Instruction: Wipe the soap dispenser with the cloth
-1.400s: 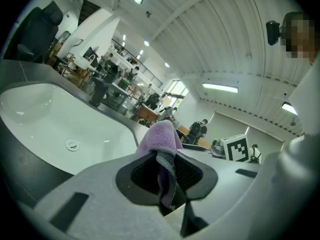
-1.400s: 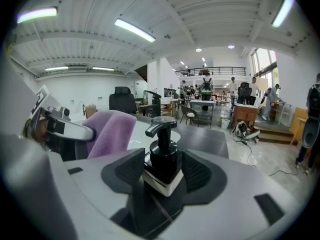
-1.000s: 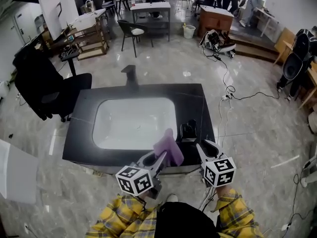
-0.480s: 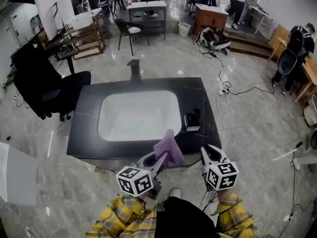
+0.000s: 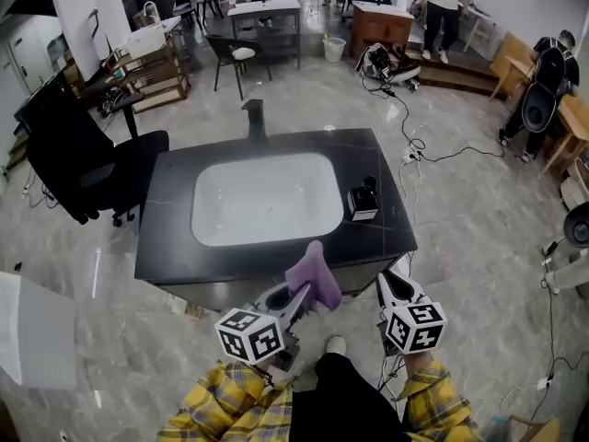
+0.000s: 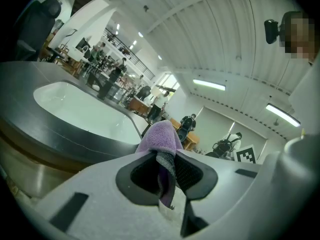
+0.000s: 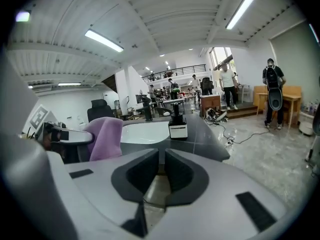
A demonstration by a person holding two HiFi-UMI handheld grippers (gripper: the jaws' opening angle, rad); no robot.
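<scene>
We wear a yellow plaid shirt: left sleeve (image 5: 225,403) and right sleeve (image 5: 440,399) along the bottom edge, dark trousers (image 5: 340,403) between them, a pale shoe (image 5: 336,344) just above. Our left gripper (image 5: 302,289) and right gripper (image 5: 388,278) are light grey shells with black pads (image 7: 137,176), each carrying a white cube (image 5: 248,334) printed with black square markers.

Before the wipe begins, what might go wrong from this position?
1. The soap dispenser stands unheld on the counter, between the sink and the right edge; a one-sided push from the cloth may tip or slide it.
2. The left gripper pinches only a narrow part of the cloth, the rest standing free, so rubbing might pull it out.
</scene>
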